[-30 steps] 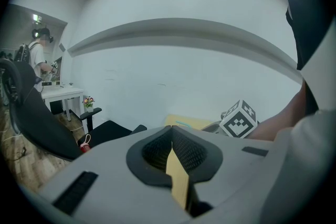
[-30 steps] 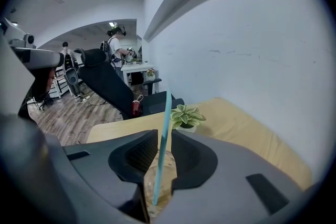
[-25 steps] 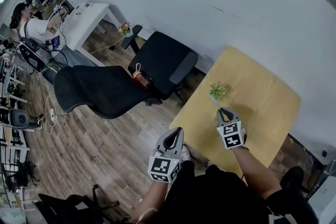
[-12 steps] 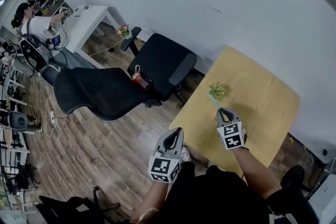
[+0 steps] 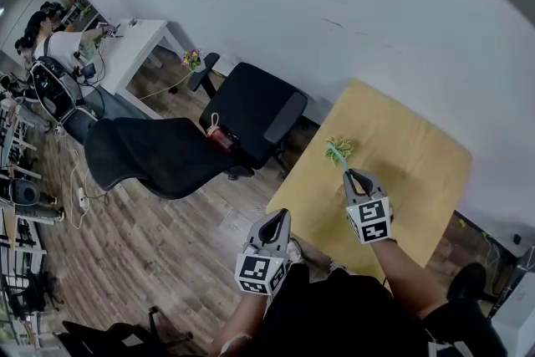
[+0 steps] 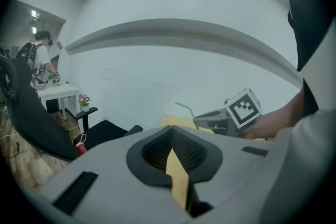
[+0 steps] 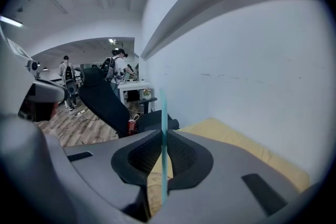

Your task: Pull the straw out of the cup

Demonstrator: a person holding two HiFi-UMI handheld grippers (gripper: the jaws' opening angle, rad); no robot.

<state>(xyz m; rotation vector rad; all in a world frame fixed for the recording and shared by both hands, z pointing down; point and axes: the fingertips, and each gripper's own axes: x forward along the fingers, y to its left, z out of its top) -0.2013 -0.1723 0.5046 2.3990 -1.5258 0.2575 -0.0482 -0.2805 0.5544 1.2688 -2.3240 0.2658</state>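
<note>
Straw (image 7: 163, 107) in pale teal stands upright in the right gripper (image 5: 352, 174), whose jaws are closed tight on it, the pads pinching it partway along so that a long piece rises above them and a shorter piece hangs below. In the right gripper view that lower end shows bare against the yellow counter (image 5: 418, 155). From the head view the straw slants up and away from the gripper's tips, and its far end lies over the small green-patterned cup (image 5: 341, 148) that stands on the counter near its left edge (too small there to tell whether straw and cup touch). The left gripper view catches the same straw from the side, with a bent top, poking out ahead of the right gripper.

Off the counter's near left corner, the left gripper (image 5: 277, 219) is held above the wooden floor (image 5: 167, 238), well apart from the cup. Its jaws are pressed together with nothing between them, and only a sliver of the yellow top shows through the slit.

Beyond the counter a white wall (image 5: 334, 4) fills the background. To the left stand two black office chairs (image 5: 251, 109), with a small red object (image 5: 220, 134) between their seats. Farther off, a person (image 5: 50, 42) works at a white desk (image 5: 138, 42), and a little pot of flowers (image 5: 192, 59) sits beside it.
</note>
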